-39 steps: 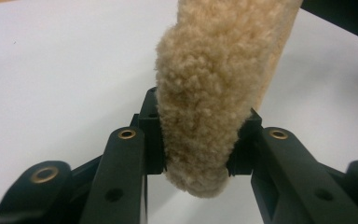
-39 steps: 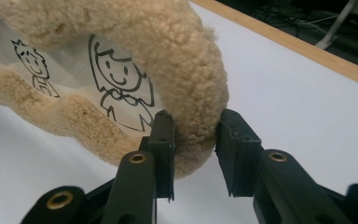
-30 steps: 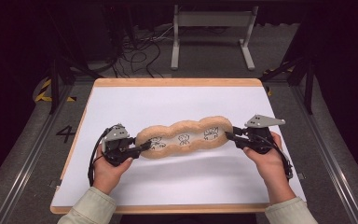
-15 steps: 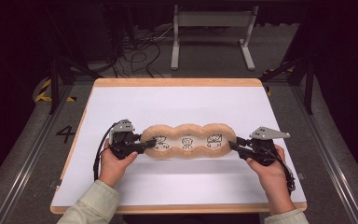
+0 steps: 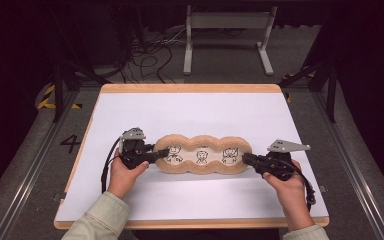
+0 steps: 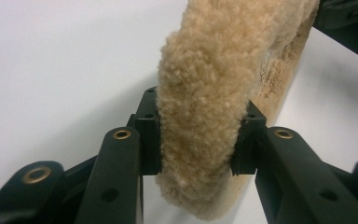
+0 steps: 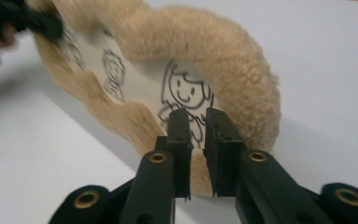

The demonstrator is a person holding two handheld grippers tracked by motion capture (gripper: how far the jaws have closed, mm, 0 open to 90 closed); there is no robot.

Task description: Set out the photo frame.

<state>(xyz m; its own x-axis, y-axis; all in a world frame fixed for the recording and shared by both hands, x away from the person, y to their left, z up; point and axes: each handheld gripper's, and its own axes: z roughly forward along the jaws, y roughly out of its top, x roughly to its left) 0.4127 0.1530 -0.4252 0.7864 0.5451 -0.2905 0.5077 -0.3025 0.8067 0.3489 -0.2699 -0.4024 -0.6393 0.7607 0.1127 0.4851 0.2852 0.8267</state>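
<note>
A long tan fleecy cushion (image 5: 202,155) with three lobes and cartoon figures on its pale face lies across the white sheet (image 5: 190,110). My left gripper (image 5: 162,152) holds its left end. In the left gripper view the pads press into the thick fleece rim (image 6: 200,116), and the jaws have just been closing a little more. My right gripper (image 5: 245,159) is at the right end. In the right gripper view its jaws (image 7: 199,121) stand close together over the rim (image 7: 223,60) with tan fabric pinched between them. They have just been closing.
The sheet lies on a wooden board (image 5: 190,88). Behind the board stand a grey metal frame (image 5: 227,30) and loose cables (image 5: 145,55) on the dark floor. Yellow-black tape (image 5: 47,97) and a painted 4 (image 5: 70,143) mark the floor at the left.
The cushion's right end has come down toward the near side, so the cushion now lies level across the sheet. Both hands moved with it, the left one slightly rightward.
</note>
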